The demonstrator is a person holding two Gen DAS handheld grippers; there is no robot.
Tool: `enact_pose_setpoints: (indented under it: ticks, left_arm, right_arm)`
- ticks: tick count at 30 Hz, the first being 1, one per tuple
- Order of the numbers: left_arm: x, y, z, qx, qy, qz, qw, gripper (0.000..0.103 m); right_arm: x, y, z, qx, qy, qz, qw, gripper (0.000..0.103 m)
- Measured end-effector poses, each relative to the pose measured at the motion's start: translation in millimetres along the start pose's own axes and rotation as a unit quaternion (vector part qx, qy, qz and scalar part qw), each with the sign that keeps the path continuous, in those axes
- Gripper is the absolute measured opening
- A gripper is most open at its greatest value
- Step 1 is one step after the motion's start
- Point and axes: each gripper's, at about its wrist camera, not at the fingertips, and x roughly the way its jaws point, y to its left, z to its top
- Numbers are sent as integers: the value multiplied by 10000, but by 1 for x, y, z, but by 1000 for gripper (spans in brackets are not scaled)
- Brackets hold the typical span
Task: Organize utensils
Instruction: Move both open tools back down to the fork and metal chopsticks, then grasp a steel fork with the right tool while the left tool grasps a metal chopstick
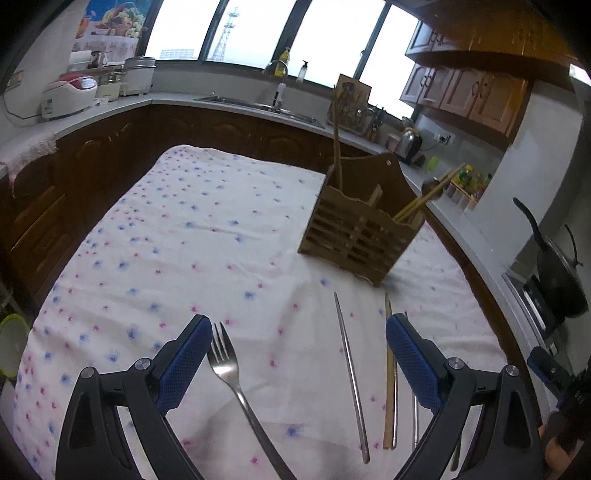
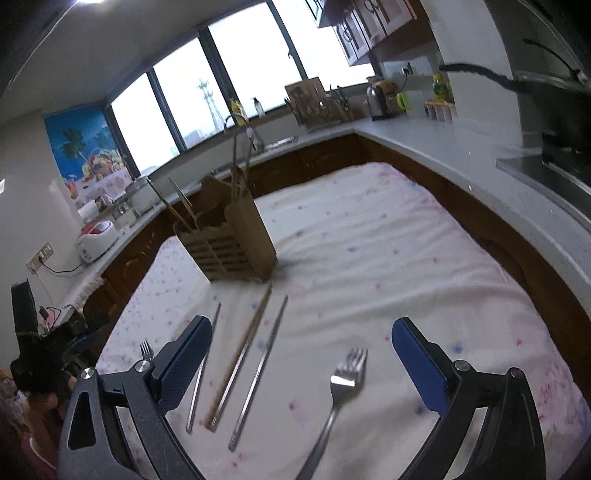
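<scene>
The fork (image 2: 341, 391) lies on the flowered cloth (image 2: 369, 240) between our right gripper (image 2: 301, 350)'s spread, empty jaws, handle toward us, tines toward the wooden holder (image 2: 236, 240) ahead-left. Our left gripper (image 1: 297, 349), also spread and empty, straddles a second fork (image 1: 229, 373) lying lengthwise.

Blown-out windows (image 1: 258, 29), dim interior (fisheye-warped)

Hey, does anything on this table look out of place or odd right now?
Nothing is spilled or damaged. The loose pieces are what stand out: two forks and several chopsticks lie on the floral cloth instead of standing in the wooden holder. The chopsticks already in the holder lean at different angles.
</scene>
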Motion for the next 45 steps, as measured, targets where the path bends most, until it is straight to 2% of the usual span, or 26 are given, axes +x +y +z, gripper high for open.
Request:
enact_pose_setpoints:
  ticks: [11,16,18,21,22,25,28,32,35,38,39,41,45]
  left_arm:
    - [21,-19,1,306,306,-11,9991,95]
    - [36,-26,1,457,479,5,9978,94]
    - [44,-32,2,609,578,15,9965,92]
    - [59,-41,3,776,739,1,9942,83]
    - [65,-43,4,814,838,-23,9932,77]
    - [84,-50,5,947,1079,-28,9896,69]
    - [103,-55,9,1015,1265,-19,9868,68]
    - [132,-59,16,1088,1505,42,9826,61]
    - [156,-64,23,1141,1709,17,9787,58]
    - [180,-72,27,1268,1852,51,9745,53]
    - [186,-75,27,1310,1990,152,9711,51]
    - [200,-80,24,1454,2166,170,9652,39]
    - [212,-90,17,1852,2152,348,9582,31]
  right_arm:
    - [6,-6,-11,8,318,-49,9995,99]
    - [16,-9,-19,20,603,-101,9981,96]
    - [24,-11,-24,21,788,-148,9968,86]
    - [35,-15,-30,119,1066,-231,9940,72]
    - [39,-16,-32,149,1132,-244,9932,71]
    - [50,-20,-35,198,1287,-317,9910,66]
    - [60,-21,-36,187,1400,-392,9892,59]
    - [74,-23,-39,171,1586,-482,9860,41]
    - [80,-20,-38,99,1601,-532,9856,38]
    - [83,-20,-36,95,1618,-494,9855,27]
    - [83,-22,-36,105,1622,-451,9857,27]
    - [83,-22,-36,111,1601,-374,9863,27]
    - [83,-24,-37,196,1585,-193,9870,24]
